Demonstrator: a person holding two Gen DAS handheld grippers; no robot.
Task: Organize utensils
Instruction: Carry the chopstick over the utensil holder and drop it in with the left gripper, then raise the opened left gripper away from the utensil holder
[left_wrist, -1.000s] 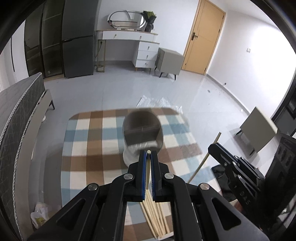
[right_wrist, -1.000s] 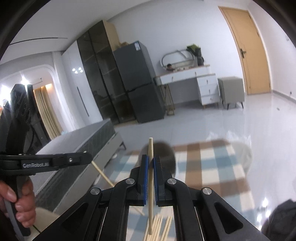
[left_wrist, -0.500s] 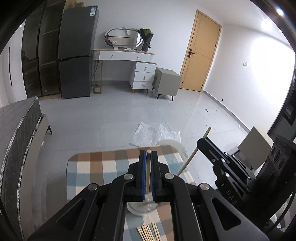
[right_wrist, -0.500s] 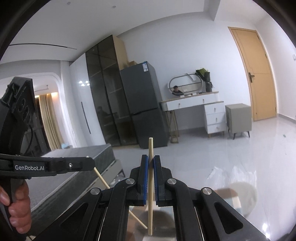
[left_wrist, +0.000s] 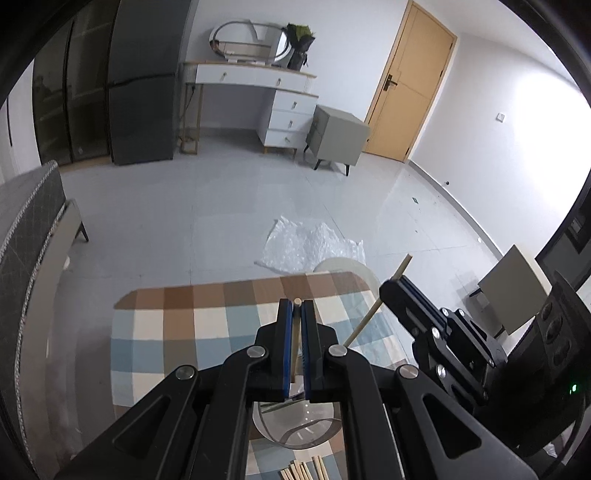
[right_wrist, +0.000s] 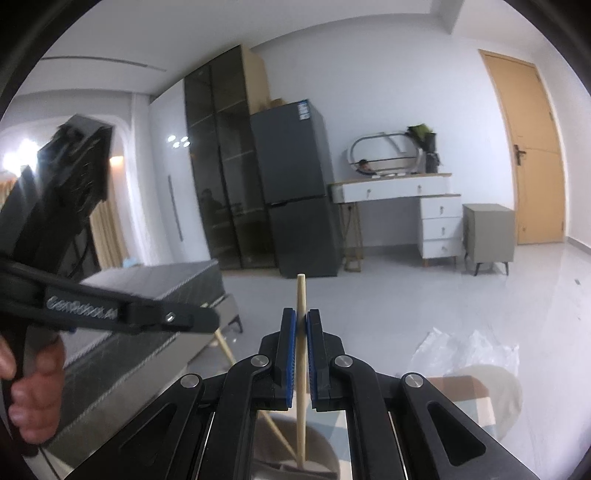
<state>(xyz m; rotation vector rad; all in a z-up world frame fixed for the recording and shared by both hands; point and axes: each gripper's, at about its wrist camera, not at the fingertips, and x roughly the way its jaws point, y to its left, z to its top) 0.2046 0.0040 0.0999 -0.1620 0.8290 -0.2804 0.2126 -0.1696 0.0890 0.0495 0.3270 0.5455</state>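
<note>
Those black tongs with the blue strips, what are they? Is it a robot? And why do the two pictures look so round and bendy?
It is not a robot. A person holds a black two-finger tool in each hand, and a small wide camera sits on each tool looking along its fingers, which is why the room looks bent.

One picture comes from the left tongs. They are squeezed shut on a thin pale wooden chopstick. Below them is a table with a brown, blue and cream checked cloth, a clear glass cup and more wooden chopsticks lying in a bunch.

The other picture comes from the right tongs. Their jaws are opening around a second wooden chopstick, whose lower end reaches into the cup. At that picture's left edge you can see the person's hand gripping the other tool.
</note>
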